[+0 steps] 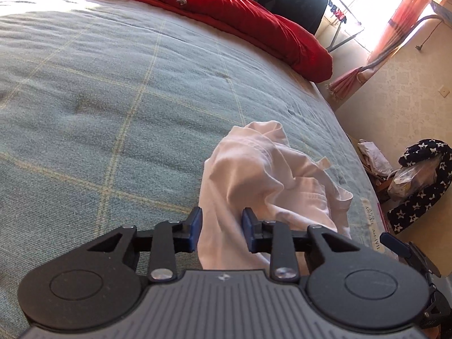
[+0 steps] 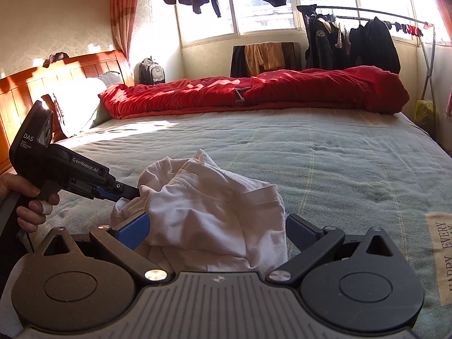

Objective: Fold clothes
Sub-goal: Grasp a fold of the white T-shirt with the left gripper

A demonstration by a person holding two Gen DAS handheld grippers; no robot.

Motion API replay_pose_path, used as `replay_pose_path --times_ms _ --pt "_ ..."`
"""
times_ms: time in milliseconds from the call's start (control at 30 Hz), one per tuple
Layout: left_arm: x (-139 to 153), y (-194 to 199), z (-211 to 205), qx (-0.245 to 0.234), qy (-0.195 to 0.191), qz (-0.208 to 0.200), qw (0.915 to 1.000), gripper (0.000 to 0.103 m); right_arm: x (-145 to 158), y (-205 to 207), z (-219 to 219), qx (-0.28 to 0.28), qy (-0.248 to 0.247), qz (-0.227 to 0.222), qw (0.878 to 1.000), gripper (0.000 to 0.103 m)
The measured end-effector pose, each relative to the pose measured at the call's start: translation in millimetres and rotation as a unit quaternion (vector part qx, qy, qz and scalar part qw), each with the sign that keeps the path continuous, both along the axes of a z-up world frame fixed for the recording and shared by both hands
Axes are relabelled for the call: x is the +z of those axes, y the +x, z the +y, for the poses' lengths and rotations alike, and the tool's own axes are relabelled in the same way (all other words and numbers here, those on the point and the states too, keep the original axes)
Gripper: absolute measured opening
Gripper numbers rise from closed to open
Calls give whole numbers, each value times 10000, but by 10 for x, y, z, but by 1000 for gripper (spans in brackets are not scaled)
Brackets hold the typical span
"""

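Loosely crumpled white garment (image 1: 265, 175) lies on the green bedspread (image 1: 113, 99).

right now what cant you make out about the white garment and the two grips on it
- White garment: type unclear, bunched up in both views.
- Left gripper: fabric between its fingers; right wrist view hides the tips in folds.
- Right gripper: jaws wide, cloth between; pad contact unclear, cloth covers the inner faces.

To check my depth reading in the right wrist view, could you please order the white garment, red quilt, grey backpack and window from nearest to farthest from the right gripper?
1. White garment, between the right gripper's fingers.
2. Red quilt, across the bed's far side.
3. Grey backpack, far left corner.
4. Window, back wall.
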State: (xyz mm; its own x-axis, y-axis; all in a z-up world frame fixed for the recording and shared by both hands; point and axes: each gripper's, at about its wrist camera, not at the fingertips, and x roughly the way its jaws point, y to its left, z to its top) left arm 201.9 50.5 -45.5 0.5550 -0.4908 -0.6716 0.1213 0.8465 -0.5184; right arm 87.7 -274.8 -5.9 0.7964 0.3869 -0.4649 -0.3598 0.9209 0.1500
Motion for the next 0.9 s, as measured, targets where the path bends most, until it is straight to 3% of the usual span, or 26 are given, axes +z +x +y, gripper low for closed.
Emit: replay_pose_path --times_ms 200,267,300,400,500,633,800,900 --pt "-52 23 19 -203 -234 -44 9995 28 -41 61 52 74 107 180 9998 101" --pt "-46 33 -57 -339 -45 -133 9993 21 -44 65 83 97 116 223 9996 101" --pt "-28 23 -97 -384 90 -213 9990 10 -37 52 97 106 97 217 9997 101" --pt "97 -94 -192 -525 522 -622 9953 3 -1 -1 117 116 18 157 9998 100" --pt "240 -270 -206 -525 974 -983 9890 3 21 -14 111 77 13 163 9998 100" --pt "458 -513 -18 -377 1066 -1375 9840 2 51 -17 163 132 22 155 9998 100" --pt "571 -696 228 -318 1236 -1405 9818 2 74 -28 296 309 -57 99 9995 100" --pt "523 -835 264 -529 1270 -1317 9817 2 89 -32 351 403 -105 78 9991 100"
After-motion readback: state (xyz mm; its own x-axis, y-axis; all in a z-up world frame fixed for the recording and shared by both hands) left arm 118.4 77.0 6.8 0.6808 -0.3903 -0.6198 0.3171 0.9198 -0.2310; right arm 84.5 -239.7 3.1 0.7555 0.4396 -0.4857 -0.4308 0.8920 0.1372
